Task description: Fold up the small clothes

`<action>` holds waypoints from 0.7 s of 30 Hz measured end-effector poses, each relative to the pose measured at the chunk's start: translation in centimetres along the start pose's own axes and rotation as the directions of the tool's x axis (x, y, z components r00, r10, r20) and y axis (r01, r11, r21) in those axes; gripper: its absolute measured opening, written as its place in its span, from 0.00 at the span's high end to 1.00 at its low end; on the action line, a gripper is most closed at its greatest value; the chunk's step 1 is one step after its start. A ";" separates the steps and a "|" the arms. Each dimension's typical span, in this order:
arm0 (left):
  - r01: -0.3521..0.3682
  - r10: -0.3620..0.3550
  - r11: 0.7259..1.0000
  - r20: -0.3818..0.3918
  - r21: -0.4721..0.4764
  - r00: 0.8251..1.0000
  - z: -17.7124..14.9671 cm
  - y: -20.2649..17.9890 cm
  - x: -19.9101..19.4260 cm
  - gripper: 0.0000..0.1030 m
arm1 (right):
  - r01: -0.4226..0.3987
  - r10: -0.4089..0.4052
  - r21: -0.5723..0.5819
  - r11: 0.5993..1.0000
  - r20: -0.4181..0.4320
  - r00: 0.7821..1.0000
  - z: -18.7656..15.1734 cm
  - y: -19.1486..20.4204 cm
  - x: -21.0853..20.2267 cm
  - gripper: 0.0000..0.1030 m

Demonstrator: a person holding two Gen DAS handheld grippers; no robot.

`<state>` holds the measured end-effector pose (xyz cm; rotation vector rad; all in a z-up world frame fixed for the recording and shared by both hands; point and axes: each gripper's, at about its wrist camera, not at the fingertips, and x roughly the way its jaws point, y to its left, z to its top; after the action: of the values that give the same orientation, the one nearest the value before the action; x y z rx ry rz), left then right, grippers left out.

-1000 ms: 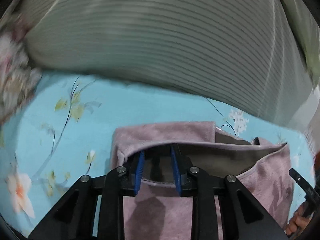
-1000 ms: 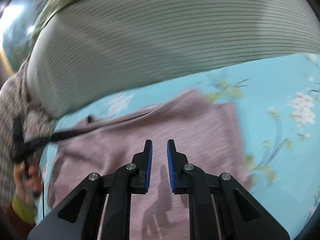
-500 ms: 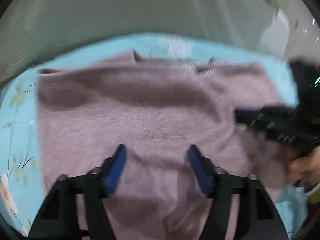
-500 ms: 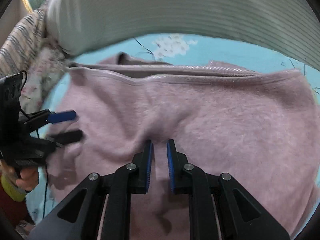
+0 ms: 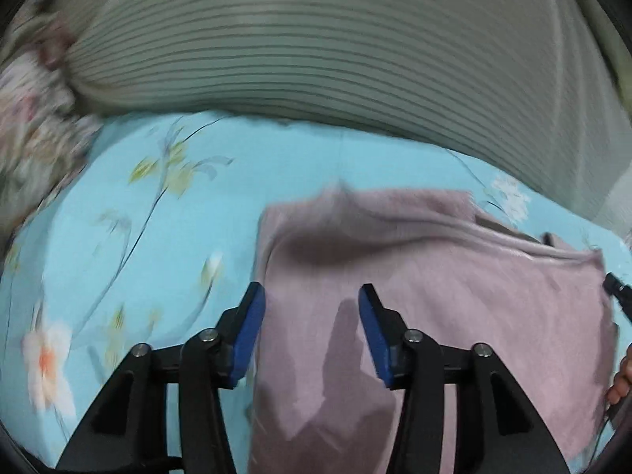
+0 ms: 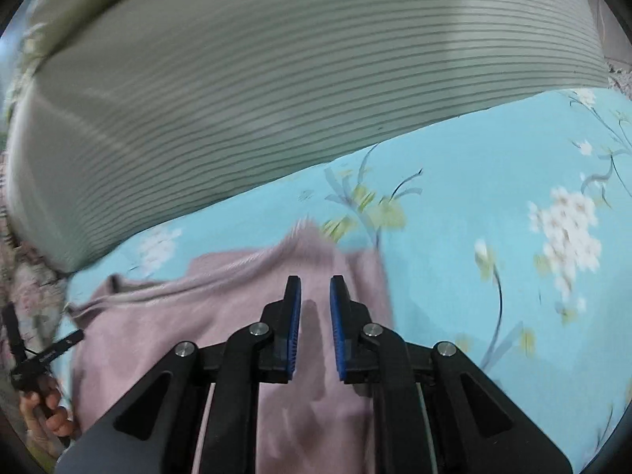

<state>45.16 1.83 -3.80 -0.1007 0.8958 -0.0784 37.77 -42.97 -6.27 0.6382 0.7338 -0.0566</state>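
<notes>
Mauve garment flat on the floral sheet

Mauve garment (image 5: 434, 296) lies on the blue floral sheet (image 5: 158, 237), below the striped pillow (image 5: 316, 39). Left tool (image 5: 312, 328) hovers over it, its gap narrowing, holding nothing. Right tool (image 6: 315, 316) stands narrowly apart, empty. No readable writing.

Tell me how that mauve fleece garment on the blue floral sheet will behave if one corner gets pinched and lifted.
The mauve garment is probably floppy: its top edge already sags and folds over. It looks fuzzy and thick, so the pads should hold it without slipping. Lifted by one corner it would likely drape and drag across the floral sheet rather than keep its shape.
</notes>
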 end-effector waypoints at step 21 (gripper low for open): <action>0.232 -0.260 0.899 -0.027 -0.372 0.965 -20.7 0.7 -9.5 0.39 | -0.219 0.221 0.034 0.975 -0.124 0.967 -15.1 3.4 -8.9 0.59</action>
<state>23.09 2.49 -9.40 -0.5652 0.9631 -0.1519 22.82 -33.25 -7.27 0.7438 0.7816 0.1833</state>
